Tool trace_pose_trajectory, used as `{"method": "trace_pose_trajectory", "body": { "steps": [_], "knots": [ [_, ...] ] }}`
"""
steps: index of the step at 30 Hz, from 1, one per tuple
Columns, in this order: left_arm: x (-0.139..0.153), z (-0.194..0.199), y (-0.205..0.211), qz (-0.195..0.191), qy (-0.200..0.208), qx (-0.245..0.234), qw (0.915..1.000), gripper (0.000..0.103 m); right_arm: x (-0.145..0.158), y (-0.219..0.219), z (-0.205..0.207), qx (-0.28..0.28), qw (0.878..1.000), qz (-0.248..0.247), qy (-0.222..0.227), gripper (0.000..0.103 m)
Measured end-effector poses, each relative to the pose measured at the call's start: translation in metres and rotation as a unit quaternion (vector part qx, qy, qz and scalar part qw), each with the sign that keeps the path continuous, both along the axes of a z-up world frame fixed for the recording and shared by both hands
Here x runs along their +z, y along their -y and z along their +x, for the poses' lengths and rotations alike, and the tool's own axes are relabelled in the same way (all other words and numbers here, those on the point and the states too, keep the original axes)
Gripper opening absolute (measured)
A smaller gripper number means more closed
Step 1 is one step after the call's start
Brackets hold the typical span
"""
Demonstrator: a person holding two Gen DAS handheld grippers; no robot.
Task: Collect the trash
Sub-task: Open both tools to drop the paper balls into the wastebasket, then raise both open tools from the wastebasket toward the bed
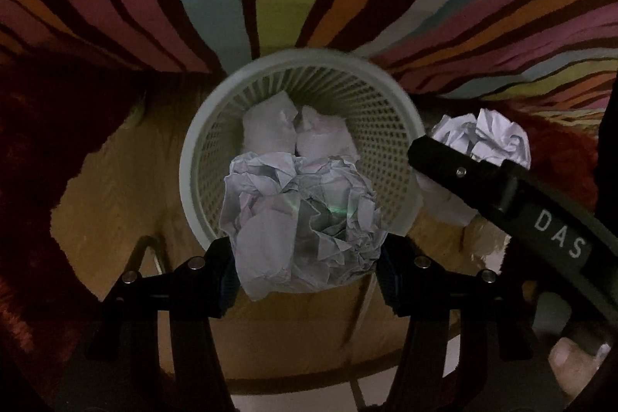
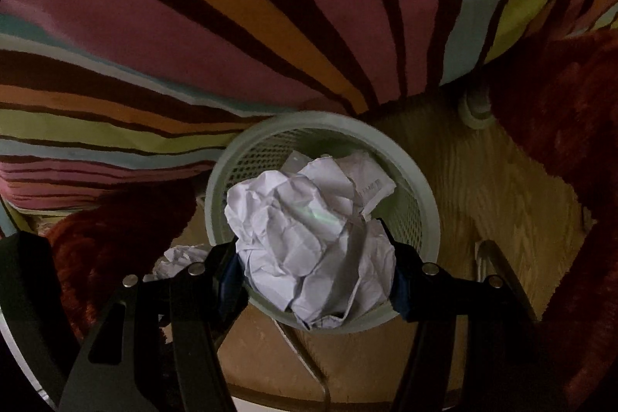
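**Paper wads poised over the basket**

Crumpled paper, light and springy, dents under squeeze. Left gripper (image 1: 305,271) jaws are clamped on one paper ball (image 1: 301,219), right gripper (image 2: 314,280) jaws on another wad (image 2: 313,242); the mesh basket (image 1: 401,149) sits just beyond both jaws. Grip mid-bulk, gently.

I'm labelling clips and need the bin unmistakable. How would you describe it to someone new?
Find the striped multicoloured bedding; just below its edge, on the wooden floor, stands a round pale green mesh wastebasket. Unlike the red shaggy rug beside it, it is rigid, perforated, and holds crumpled paper.
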State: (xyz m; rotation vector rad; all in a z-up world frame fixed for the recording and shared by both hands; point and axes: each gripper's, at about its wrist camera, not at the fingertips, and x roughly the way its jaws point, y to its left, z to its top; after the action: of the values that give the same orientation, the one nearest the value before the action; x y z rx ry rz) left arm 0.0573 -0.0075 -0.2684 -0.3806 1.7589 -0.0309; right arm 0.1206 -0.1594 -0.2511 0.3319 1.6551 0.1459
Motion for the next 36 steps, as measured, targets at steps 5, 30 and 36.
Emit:
{"method": "trace_pose_trajectory", "body": {
  "steps": [5,30,36],
  "knots": [
    [-0.008,-0.001,0.005,0.004,-0.020,-0.010,0.9997,0.057,-0.014,0.000,-0.001,-0.003,1.000,0.000,-0.019,0.058],
    [-0.022,-0.008,0.006,0.004,-0.068,-0.008,0.9976,0.086,-0.041,0.007,-0.001,-0.030,0.998,0.002,-0.058,0.093],
    [-0.018,-0.007,0.003,0.005,-0.059,-0.003,0.9982,0.086,-0.029,0.007,-0.003,-0.034,0.999,0.002,-0.042,0.093]
  ]
}}
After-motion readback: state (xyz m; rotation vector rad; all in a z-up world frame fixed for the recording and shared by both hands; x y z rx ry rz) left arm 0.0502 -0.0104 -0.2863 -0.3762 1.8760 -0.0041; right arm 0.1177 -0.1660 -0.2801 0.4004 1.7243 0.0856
